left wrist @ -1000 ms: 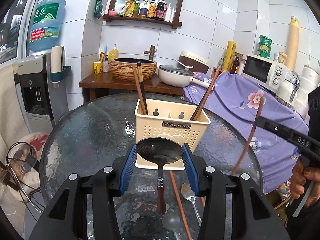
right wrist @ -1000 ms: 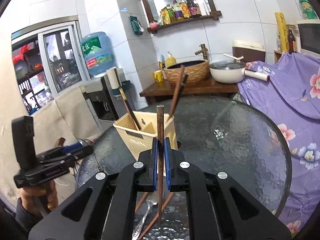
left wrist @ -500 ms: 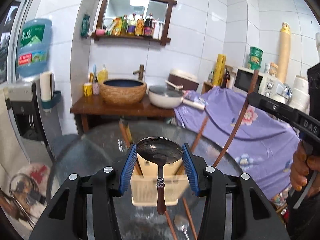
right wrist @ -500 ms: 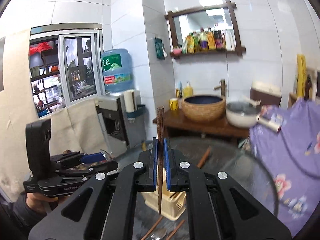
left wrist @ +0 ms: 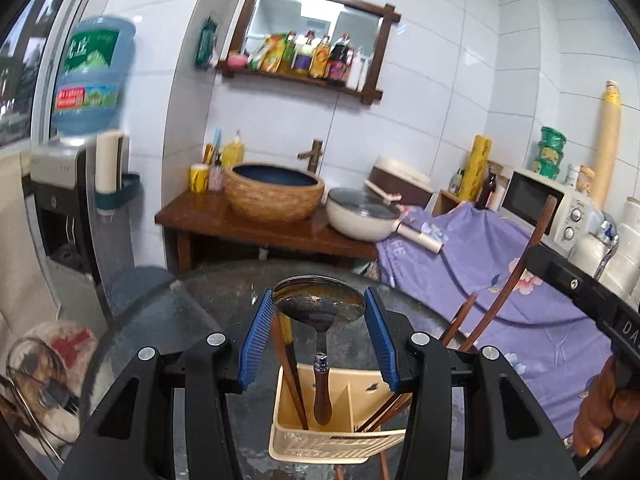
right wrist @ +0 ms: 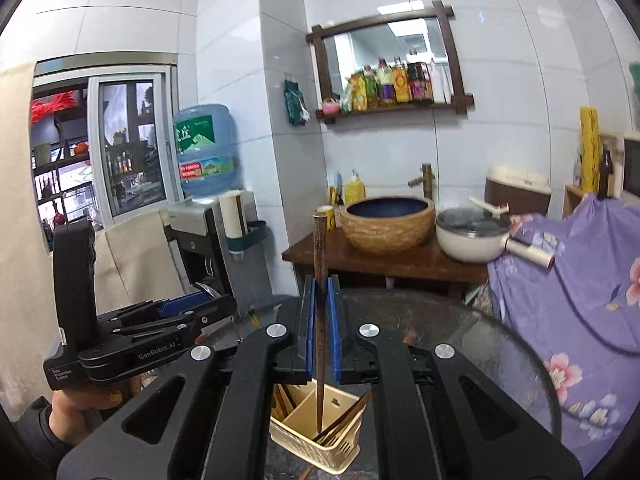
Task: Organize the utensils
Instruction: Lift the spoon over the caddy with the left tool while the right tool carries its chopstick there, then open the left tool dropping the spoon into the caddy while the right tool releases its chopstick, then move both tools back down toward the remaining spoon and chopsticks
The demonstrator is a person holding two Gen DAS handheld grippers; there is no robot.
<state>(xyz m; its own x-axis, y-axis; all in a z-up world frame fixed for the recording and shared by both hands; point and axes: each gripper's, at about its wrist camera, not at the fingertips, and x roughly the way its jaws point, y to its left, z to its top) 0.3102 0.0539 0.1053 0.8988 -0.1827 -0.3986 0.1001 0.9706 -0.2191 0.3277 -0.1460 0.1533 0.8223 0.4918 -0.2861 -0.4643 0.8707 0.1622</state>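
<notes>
Both grippers have risen since the earlier frame, so the utensil caddy (left wrist: 336,420) on the glass table (left wrist: 160,320) now sits below them. Above the caddy, the left gripper (left wrist: 319,316), half open, clamps a ladle (left wrist: 319,306) by its bowl. The right gripper (right wrist: 320,320), fully closed, pinches a chopstick (right wrist: 320,264) upright over it. Either utensil could swing and miss its compartment.

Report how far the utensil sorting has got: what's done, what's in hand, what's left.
Done: several chopsticks already stand in the cream utensil basket.

In hand: the left gripper holds a spoon by its bowl, handle hanging over the basket. The right gripper is shut on one chopstick, tip down over a compartment.

Left: both still need dropping in. A stick end shows on the table beside the basket.
</notes>
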